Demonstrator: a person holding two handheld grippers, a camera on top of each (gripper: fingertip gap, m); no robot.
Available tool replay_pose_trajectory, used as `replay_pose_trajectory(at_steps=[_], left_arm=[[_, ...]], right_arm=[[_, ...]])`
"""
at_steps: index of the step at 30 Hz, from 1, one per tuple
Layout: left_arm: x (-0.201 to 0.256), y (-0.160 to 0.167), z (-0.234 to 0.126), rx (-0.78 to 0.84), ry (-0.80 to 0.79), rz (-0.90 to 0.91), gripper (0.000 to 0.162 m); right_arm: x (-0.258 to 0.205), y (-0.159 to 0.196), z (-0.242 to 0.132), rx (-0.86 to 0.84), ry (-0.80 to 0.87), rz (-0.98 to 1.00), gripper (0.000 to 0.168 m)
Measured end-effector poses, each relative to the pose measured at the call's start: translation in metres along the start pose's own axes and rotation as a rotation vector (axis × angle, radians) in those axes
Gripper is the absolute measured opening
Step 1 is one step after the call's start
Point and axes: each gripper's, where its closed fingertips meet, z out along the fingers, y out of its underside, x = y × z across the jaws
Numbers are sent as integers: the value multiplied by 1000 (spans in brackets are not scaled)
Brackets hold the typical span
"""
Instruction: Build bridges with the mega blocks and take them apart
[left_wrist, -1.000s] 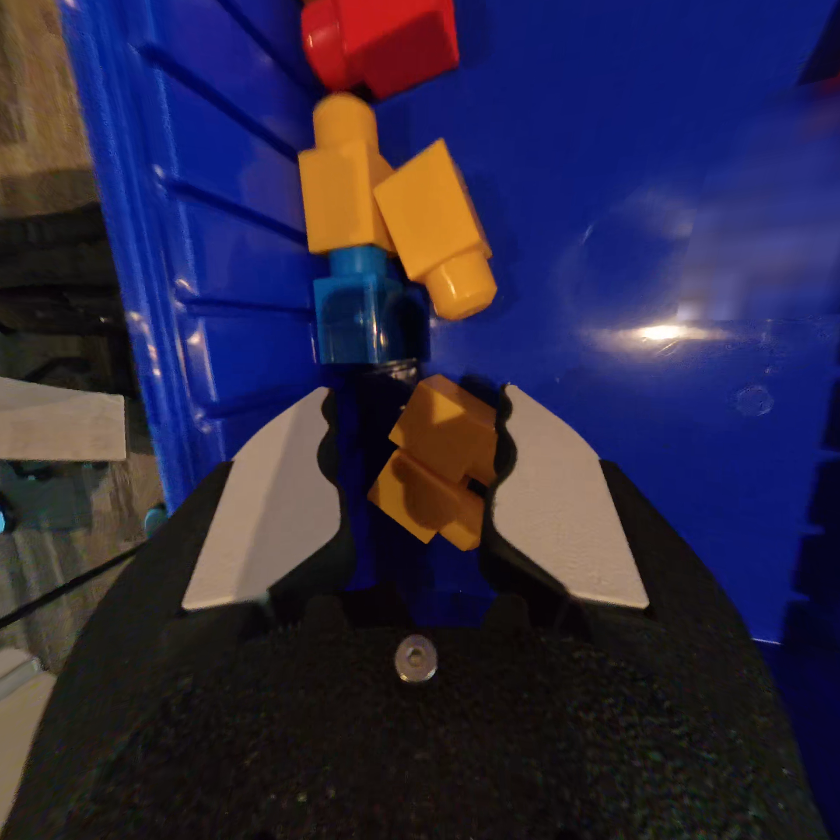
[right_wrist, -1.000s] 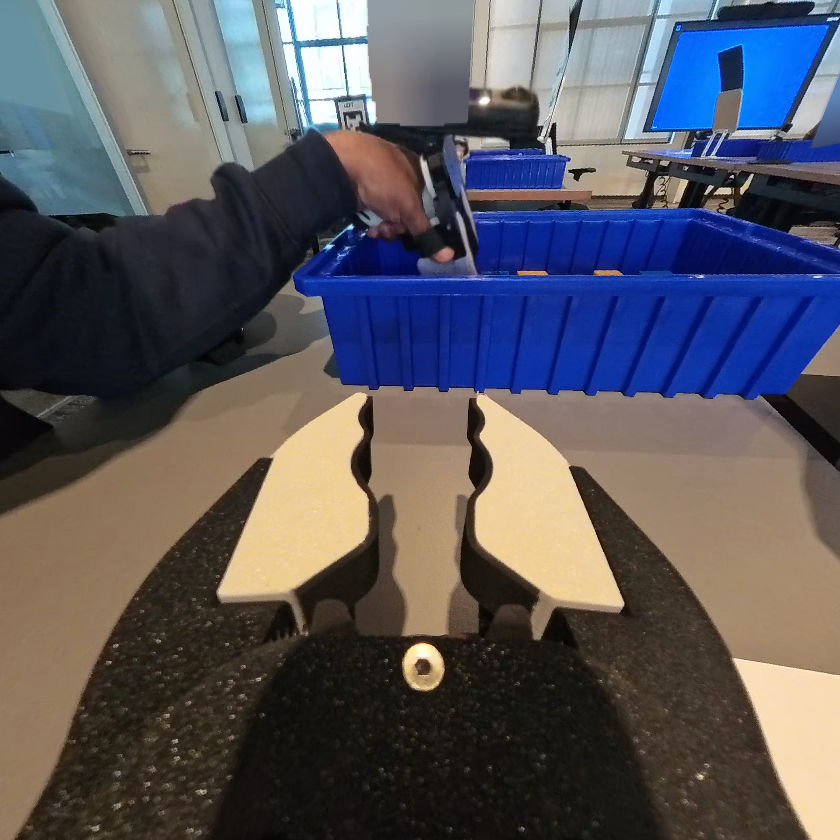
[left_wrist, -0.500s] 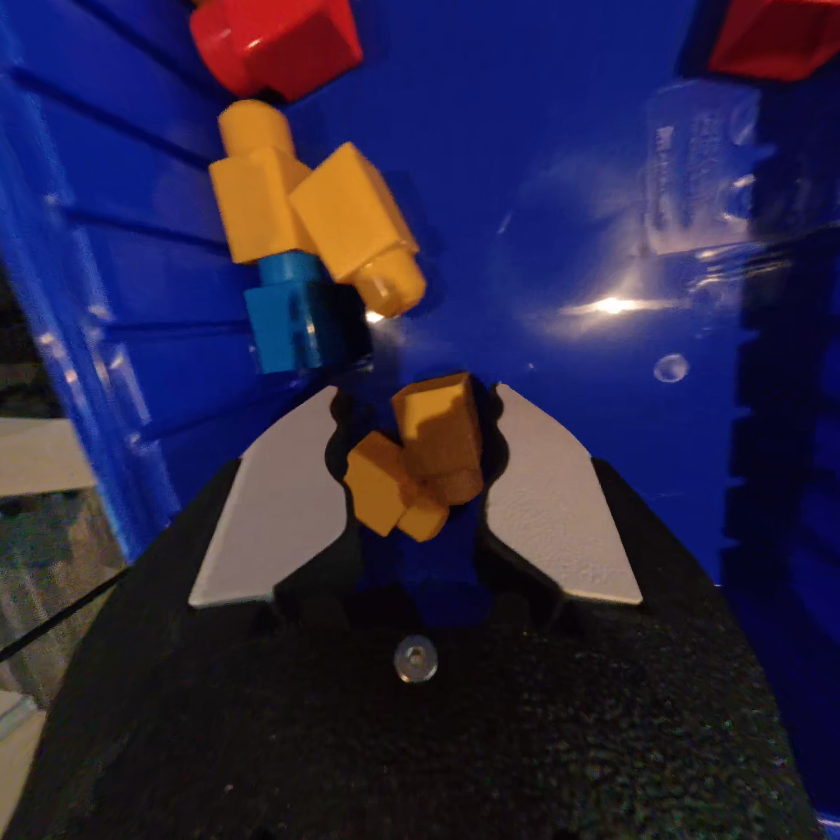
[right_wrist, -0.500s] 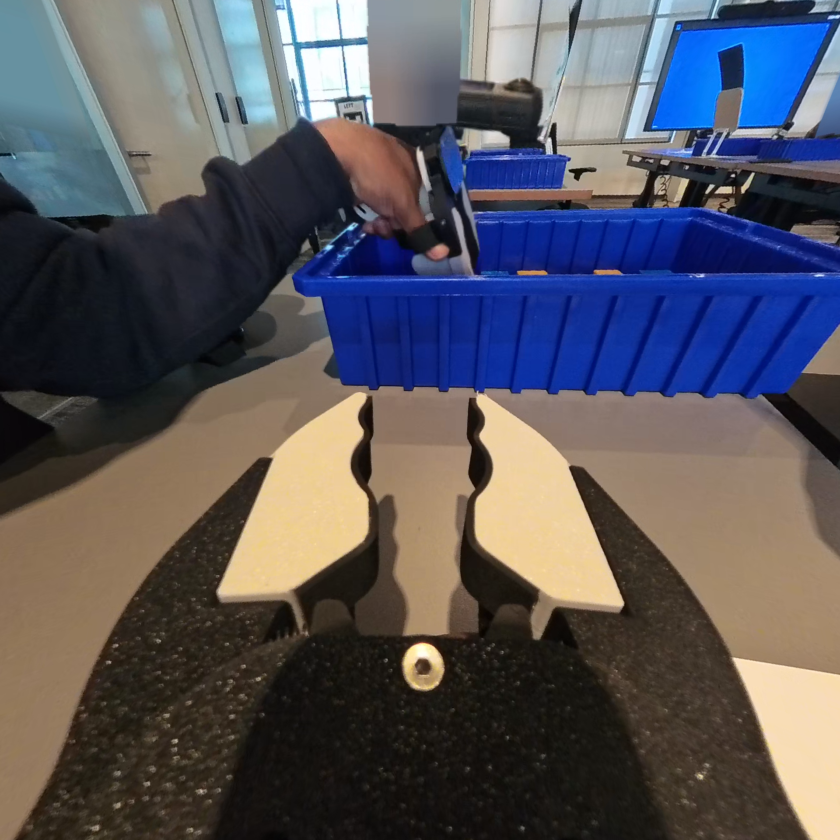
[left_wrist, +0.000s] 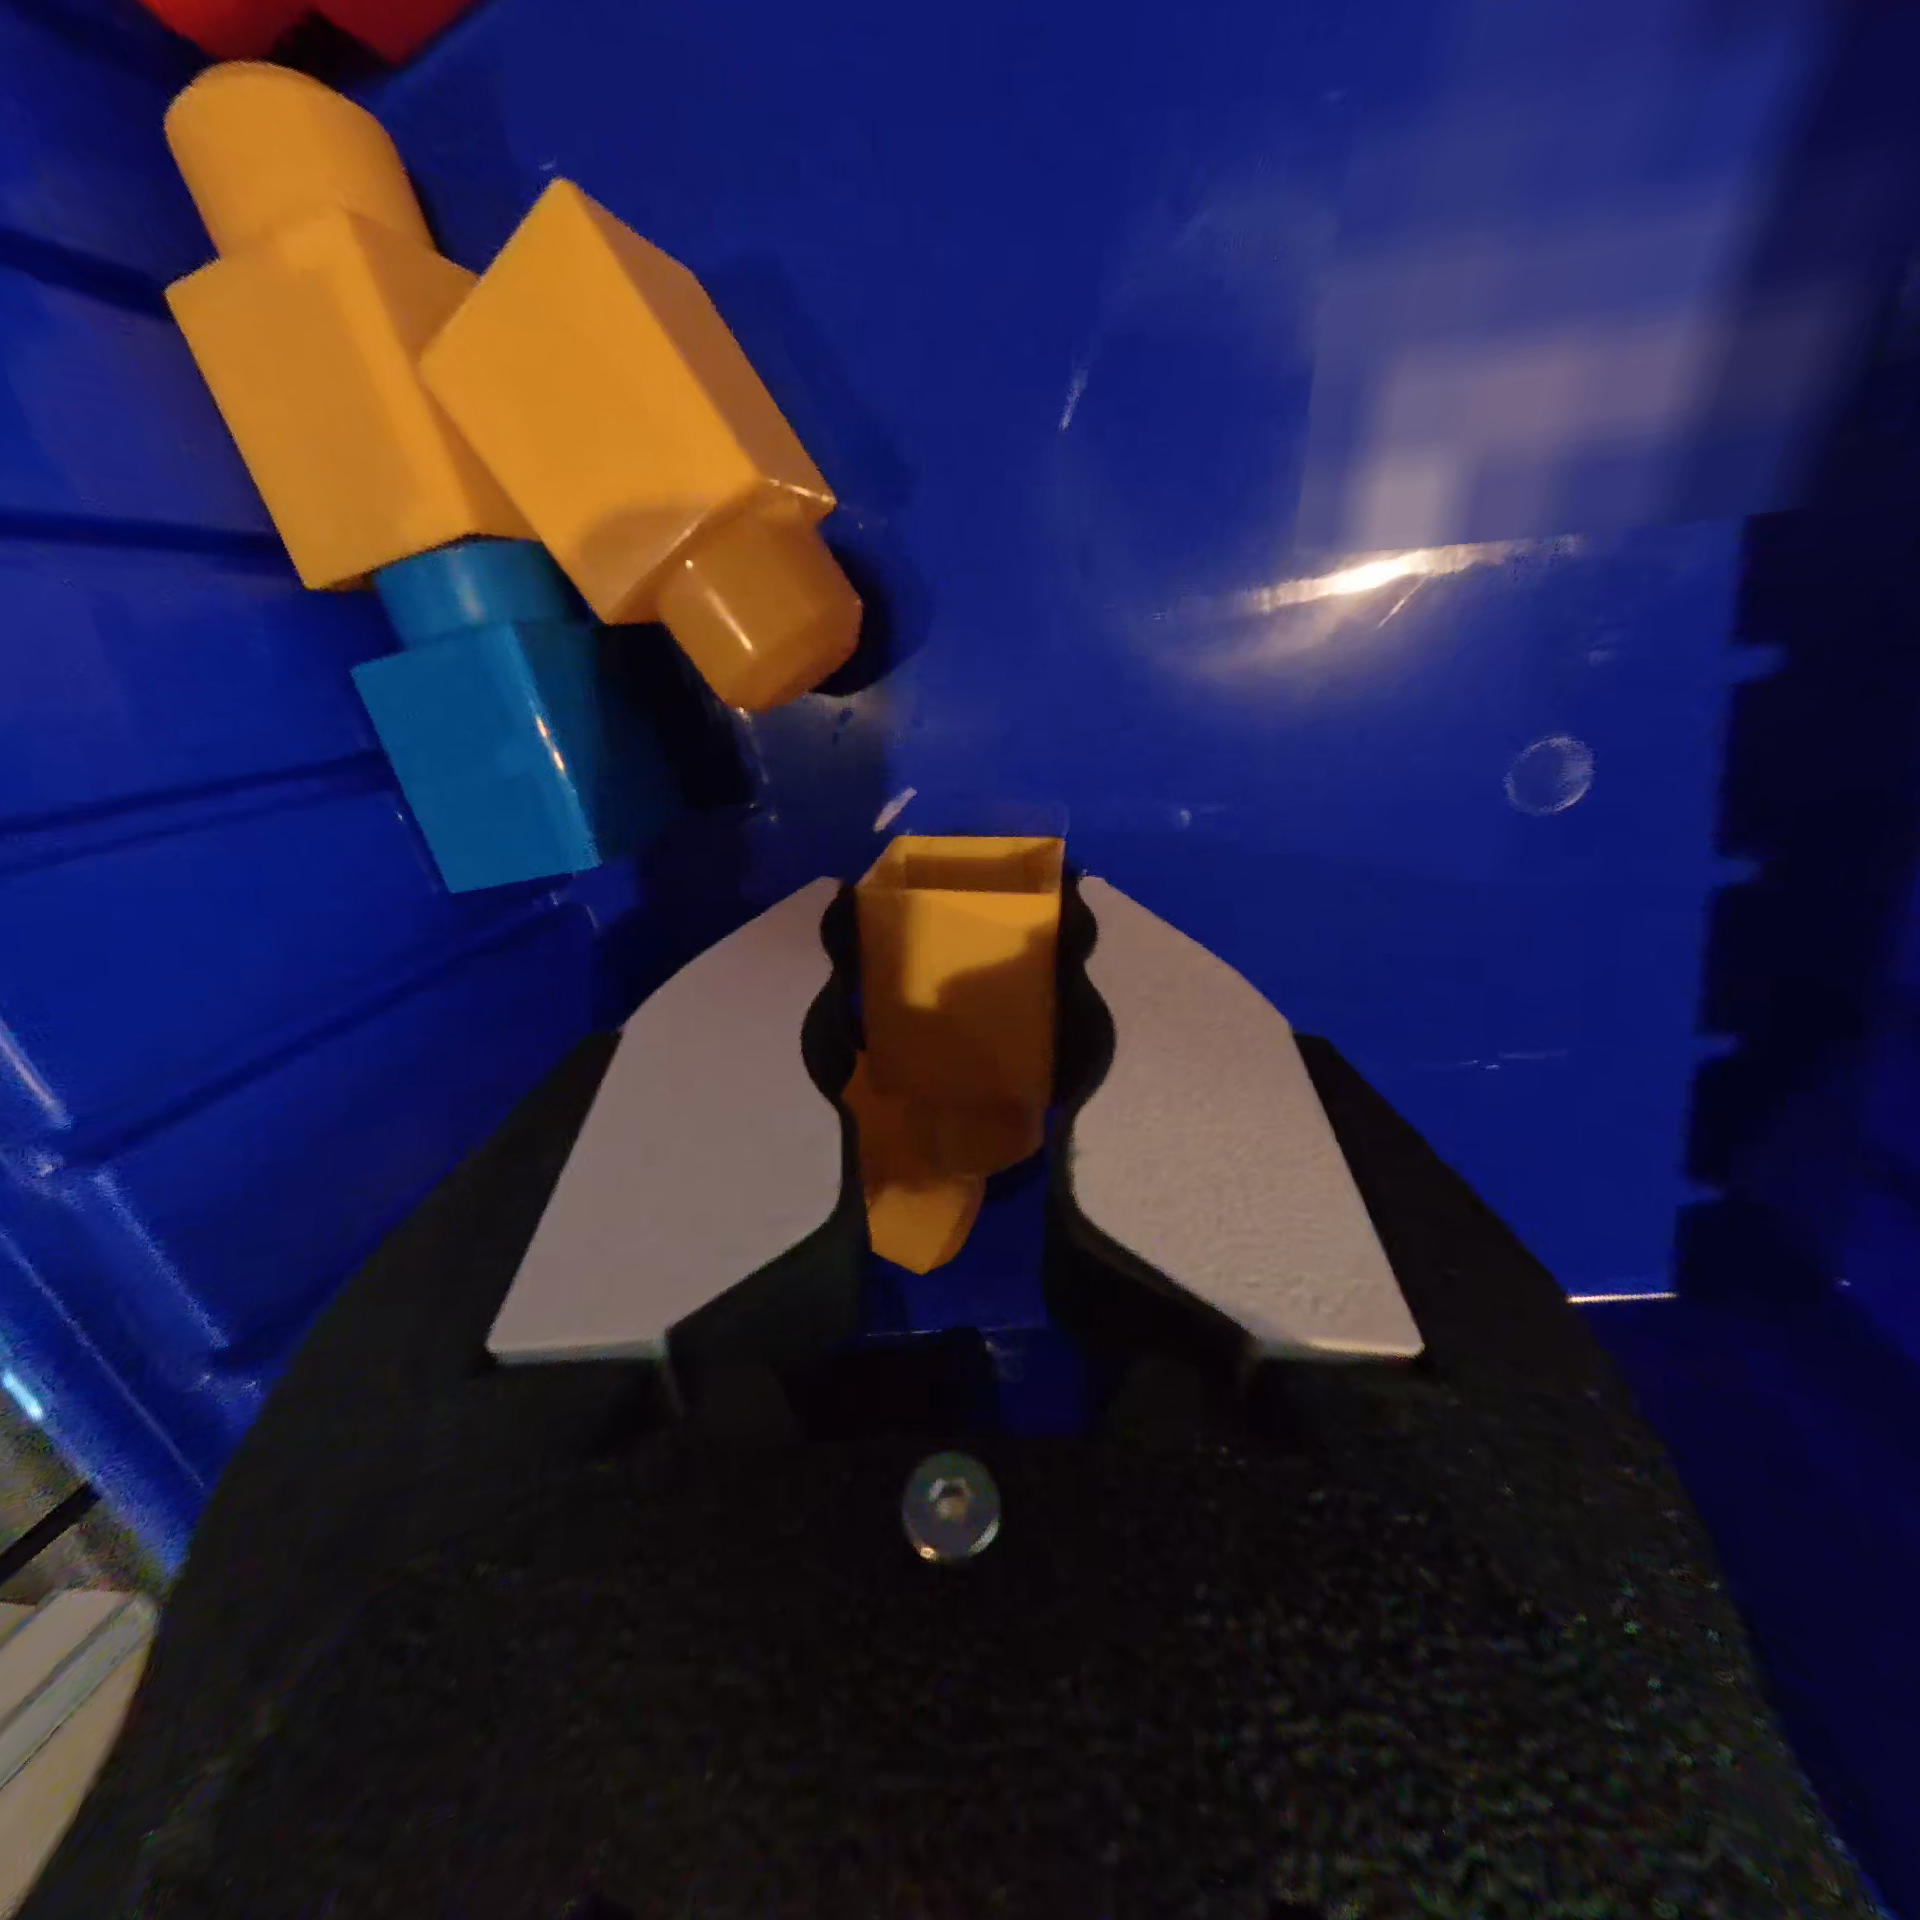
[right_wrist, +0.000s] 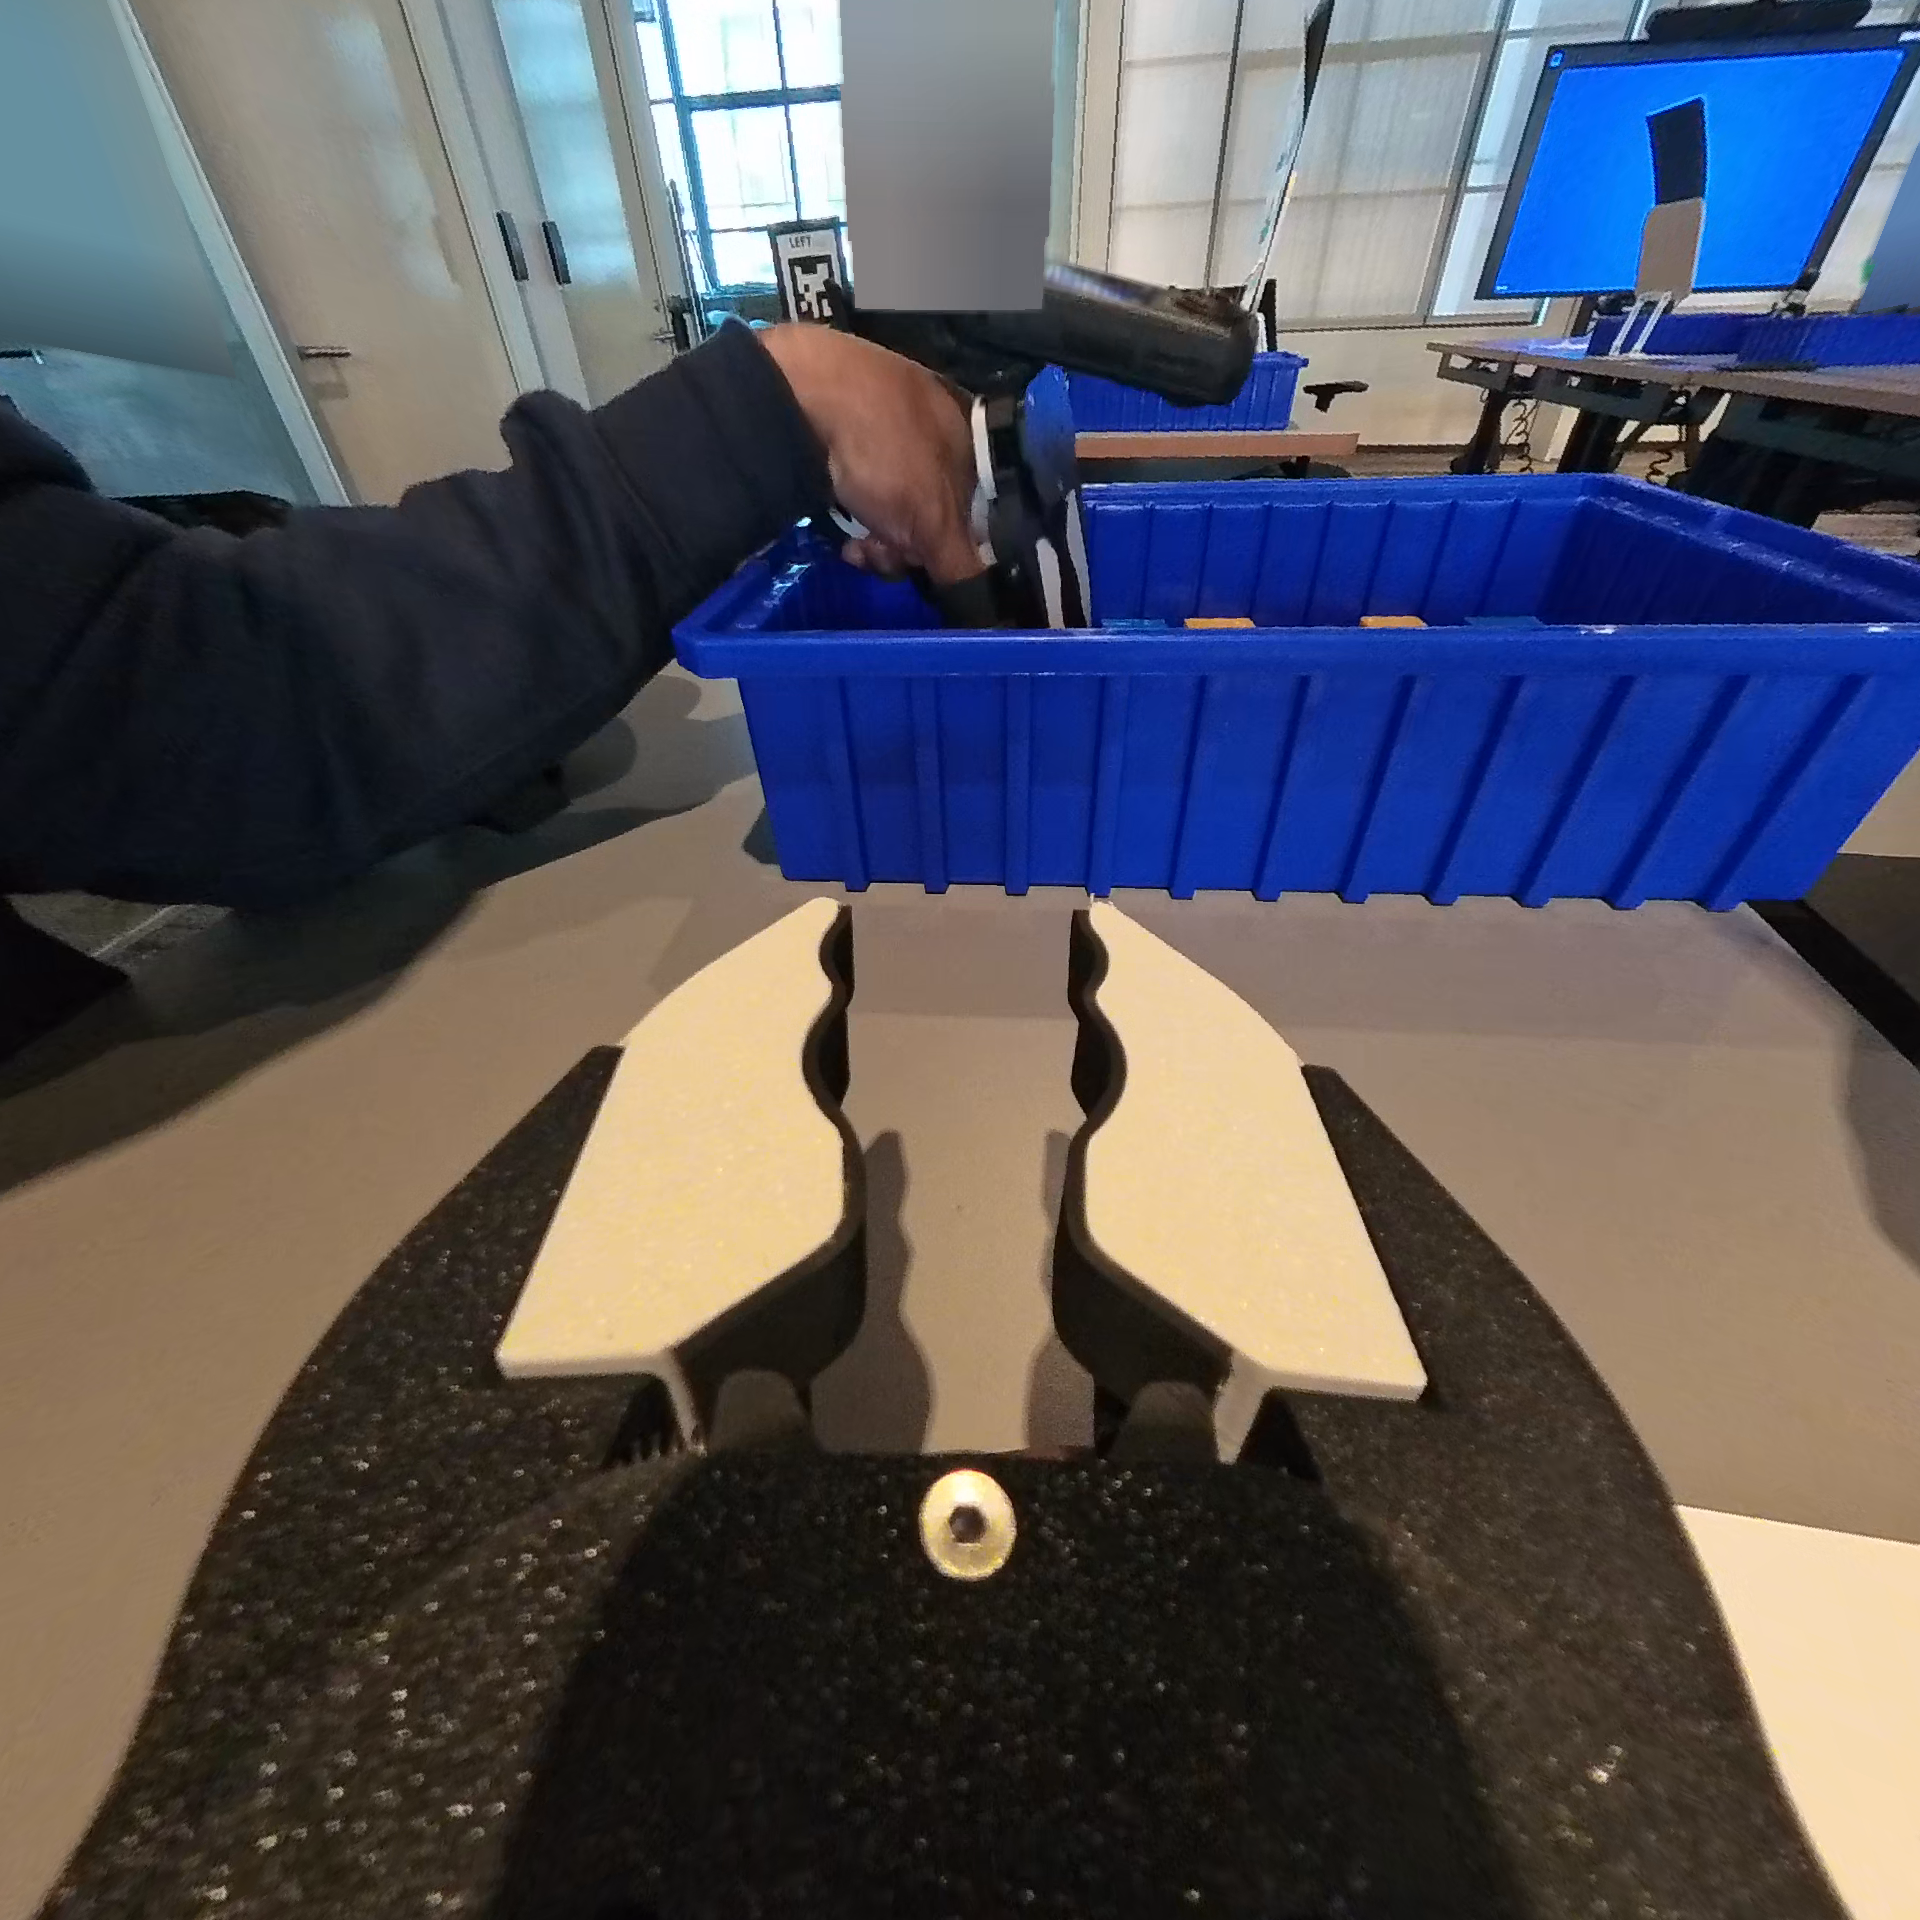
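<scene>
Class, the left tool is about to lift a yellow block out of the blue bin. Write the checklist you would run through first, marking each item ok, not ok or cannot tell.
1. Left tool shut on the yellow block: ok.
2. Block sits straight between the fingers: ok.
3. Held block free of the second yellow piece beneath it: cannot tell.
4. Clear of the yellow-and-blue cluster up left: ok.
5. Right tool open, empty, outside the blue bin: ok.
6. Space on the grey table for building: ok.
</scene>
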Motion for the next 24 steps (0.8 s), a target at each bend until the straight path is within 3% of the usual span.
replay_pose_trajectory(at_steps=[1, 7, 12, 16, 19, 24], left_arm=[[3, -1, 0, 5, 24, 2, 36], [21, -27, -26, 156, 100, 32, 37], [78, -80, -122, 576, 271, 160, 36], [168, -94, -192, 787, 482, 432, 36], [229, -97, -192, 739, 536, 603, 36], [307, -98, -128, 476, 502, 793, 36]], right_arm=[[0, 0, 0, 0, 0, 0, 40], [0, 0, 0, 2, -4, 5, 40], [0, -2, -2, 18, -12, 16, 40], [-1, -9, -8, 76, 11, -22, 41], [4, -18, -24, 128, 82, -64, 41], [13, -27, -83, 221, 256, -26, 40]])
